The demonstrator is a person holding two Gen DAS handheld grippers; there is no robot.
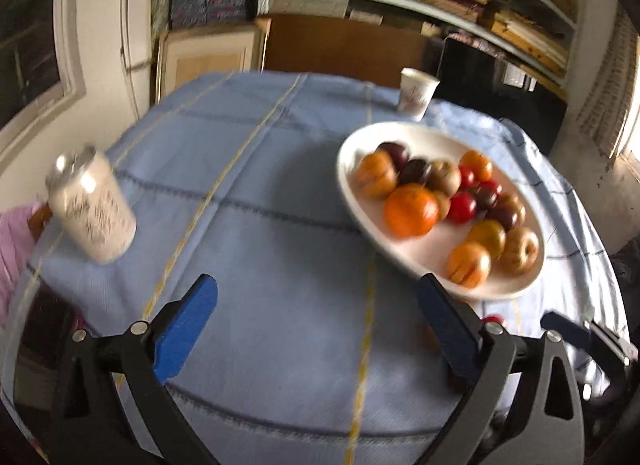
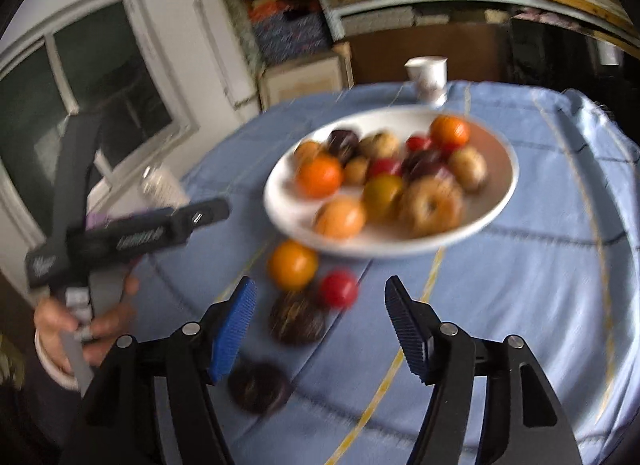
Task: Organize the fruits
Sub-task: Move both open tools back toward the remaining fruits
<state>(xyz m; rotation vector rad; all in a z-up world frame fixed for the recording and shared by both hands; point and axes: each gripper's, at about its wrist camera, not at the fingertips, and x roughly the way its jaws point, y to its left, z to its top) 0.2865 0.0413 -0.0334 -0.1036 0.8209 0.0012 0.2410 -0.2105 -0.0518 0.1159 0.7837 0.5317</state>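
A white oval plate (image 1: 404,137) holds several fruits: orange, red, dark purple and tan ones. It also shows in the right wrist view (image 2: 496,193). On the blue cloth in front of the plate lie an orange fruit (image 2: 293,265), a small red fruit (image 2: 338,288) and two dark fruits (image 2: 297,317) (image 2: 258,387). My right gripper (image 2: 320,325) is open and empty, just above these loose fruits. My left gripper (image 1: 318,325) is open and empty over bare cloth, left of the plate's near end. The left gripper's body (image 2: 132,237) shows at the left of the right wrist view.
A white drinks can (image 1: 94,207) stands at the table's left edge. A white paper cup (image 1: 416,93) stands behind the plate at the far edge. The table (image 1: 260,185) wears a blue checked cloth. Shelves of stacked fabric and a window lie beyond.
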